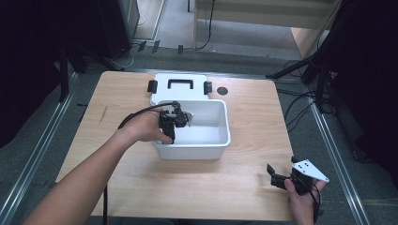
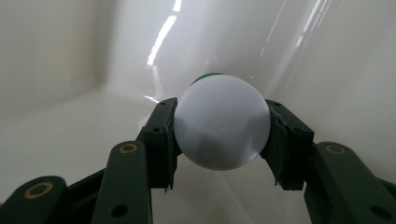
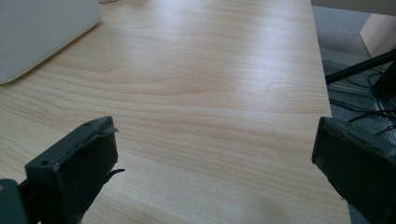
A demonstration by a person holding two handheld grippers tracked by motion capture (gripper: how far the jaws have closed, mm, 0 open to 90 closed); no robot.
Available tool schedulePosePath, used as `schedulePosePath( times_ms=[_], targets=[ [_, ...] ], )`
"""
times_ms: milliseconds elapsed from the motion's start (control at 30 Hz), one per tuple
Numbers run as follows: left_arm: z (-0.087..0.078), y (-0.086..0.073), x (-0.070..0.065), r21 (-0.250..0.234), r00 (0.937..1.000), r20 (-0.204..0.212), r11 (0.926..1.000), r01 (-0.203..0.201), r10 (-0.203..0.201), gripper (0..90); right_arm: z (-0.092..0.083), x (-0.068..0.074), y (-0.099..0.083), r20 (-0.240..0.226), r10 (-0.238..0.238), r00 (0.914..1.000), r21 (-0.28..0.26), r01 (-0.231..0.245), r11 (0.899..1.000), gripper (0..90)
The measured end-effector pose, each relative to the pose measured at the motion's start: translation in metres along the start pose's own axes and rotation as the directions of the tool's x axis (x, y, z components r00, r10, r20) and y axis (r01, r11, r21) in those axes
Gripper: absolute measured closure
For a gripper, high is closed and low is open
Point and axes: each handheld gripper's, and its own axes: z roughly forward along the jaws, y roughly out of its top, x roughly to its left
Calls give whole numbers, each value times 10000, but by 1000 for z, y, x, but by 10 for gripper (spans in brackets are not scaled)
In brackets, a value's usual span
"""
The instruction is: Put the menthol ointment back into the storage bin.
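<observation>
A white round object with a green edge behind it (image 2: 222,122) sits between the two black jaws of my left gripper (image 2: 220,140), and both pads press on its sides. That left gripper (image 1: 180,119) reaches inside the white plastic box (image 1: 226,124) from its left side, near the box's inner wall (image 2: 56,56). My right gripper (image 1: 275,177) rests at the table's front right corner, held in a hand. Its jaws stand wide apart over bare wood, so the right gripper (image 3: 215,154) is open with nothing between them.
The box's white lid (image 1: 162,93), with a black handle and two black latches, lies flat behind the box. A small black disc (image 1: 222,90) sits beside the lid. A corner of the box (image 3: 42,32) shows far off. Cables and stands surround the wooden table (image 1: 244,178).
</observation>
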Motion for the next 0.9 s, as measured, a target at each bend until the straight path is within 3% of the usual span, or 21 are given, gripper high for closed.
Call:
schedulePosePath(
  times_ms=[133,367,900],
  targets=[
    [0,4,1,411,10000,-82,9991,-40,44,511,0,0,0,-4,-17,10000,-14,17,10000,3],
    [2,7,1,684,9996,-146,9973,253,-243,507,0,0,0,-19,6,10000,0,-6,10000,3],
    [-2,3,4,156,9986,291,9989,434,-439,474,0,0,0,-1,-19,10000,11,19,10000,4]
  ],
)
